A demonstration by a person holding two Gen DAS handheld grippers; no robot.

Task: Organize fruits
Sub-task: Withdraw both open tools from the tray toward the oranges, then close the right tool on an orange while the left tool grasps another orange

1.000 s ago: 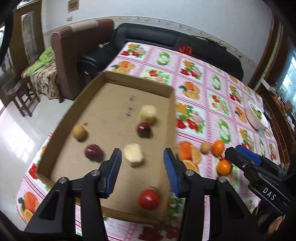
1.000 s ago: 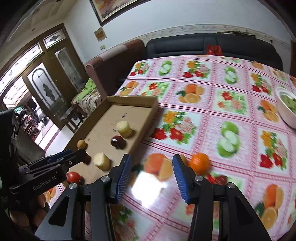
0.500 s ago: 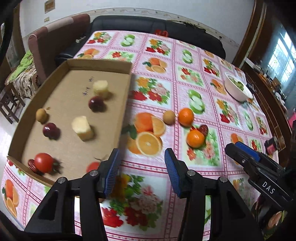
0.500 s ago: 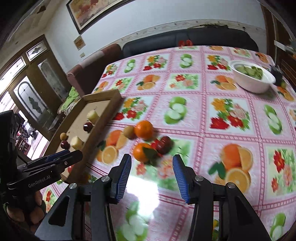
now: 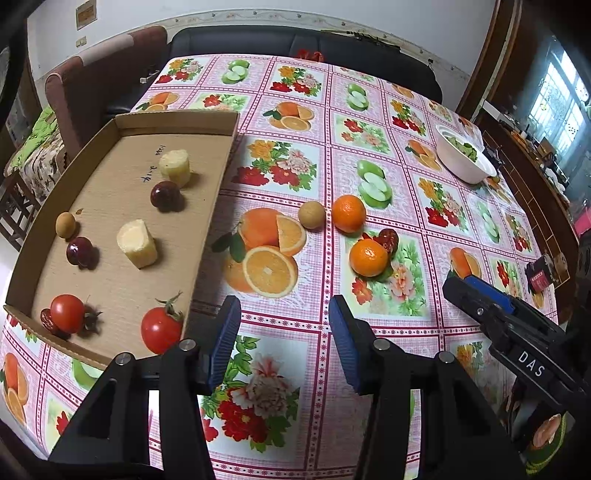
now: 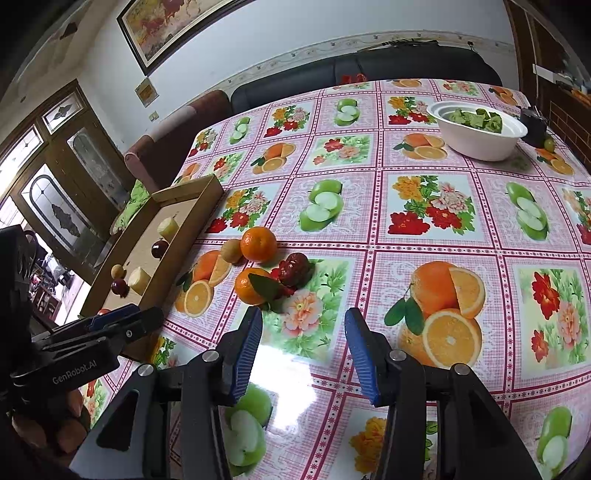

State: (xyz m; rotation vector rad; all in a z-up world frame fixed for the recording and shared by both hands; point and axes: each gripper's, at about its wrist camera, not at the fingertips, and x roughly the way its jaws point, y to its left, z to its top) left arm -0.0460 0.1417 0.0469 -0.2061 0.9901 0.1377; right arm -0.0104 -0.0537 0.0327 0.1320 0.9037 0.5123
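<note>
On the flowery surface (image 6: 436, 236), four loose fruits just past both tools, nearer the right tool (image 6: 303, 350) than the left tool (image 5: 284, 339), both released, nothing held.

Blk sofa (image 5: 295, 40), framed pic (image 6: 177, 26), white wall, wood doors.

Tablecloth (image 5: 373, 325): pink check, panels printed with oranges, green apples and red flowers. Loose on it: two orange mandarins (image 5: 348, 213) (image 5: 368, 257), one tan round fruit (image 5: 311, 214), one dark red jujube (image 5: 388, 239). Brown cardboard tray (image 5: 207, 218): red tomatoes (image 5: 161, 329), dark maroon fruits (image 5: 165, 194), pale yellow chunks (image 5: 137, 247); white bowl (image 6: 480, 142), green leaves.
</note>
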